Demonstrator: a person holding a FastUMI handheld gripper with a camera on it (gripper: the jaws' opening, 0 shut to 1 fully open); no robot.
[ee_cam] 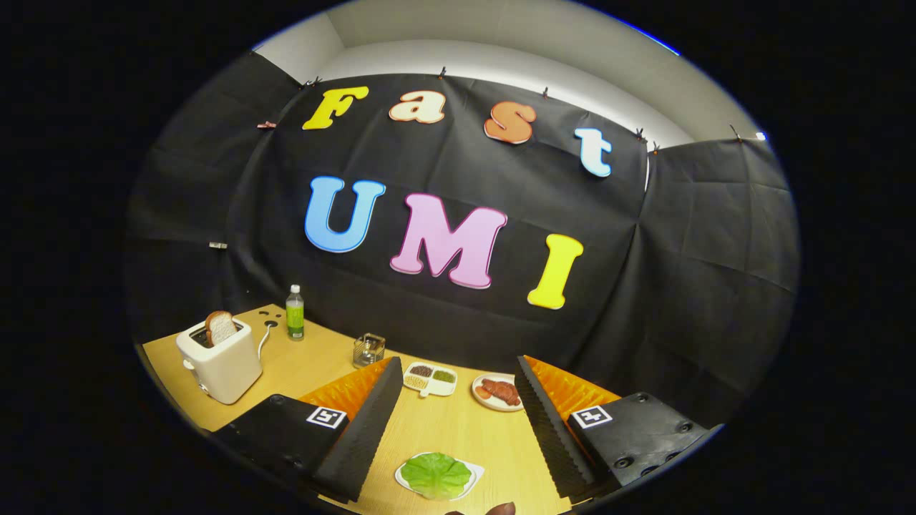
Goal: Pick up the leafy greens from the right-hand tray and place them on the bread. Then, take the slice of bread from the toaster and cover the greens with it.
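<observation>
Wooden table [444,436] under black cloth. Gripper [451,422] wide open, holding nothing, fingers either side of greens [435,474] on near tray [475,472], likely for a grab. Bread [220,327] upright in toaster [222,361], far left.

Staged kitchen booth, black cloth wall [680,236], wooden table [451,429] (toaster [218,360], bottle [295,313])

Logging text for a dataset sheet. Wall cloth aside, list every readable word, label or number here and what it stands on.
Clear plastic bottle with green label: print too small to read.
Black-and-white square markers, one on each black finger of the open gripper: coded patterns, no words.
White toaster: no text visible.
Nothing else readable.
</observation>
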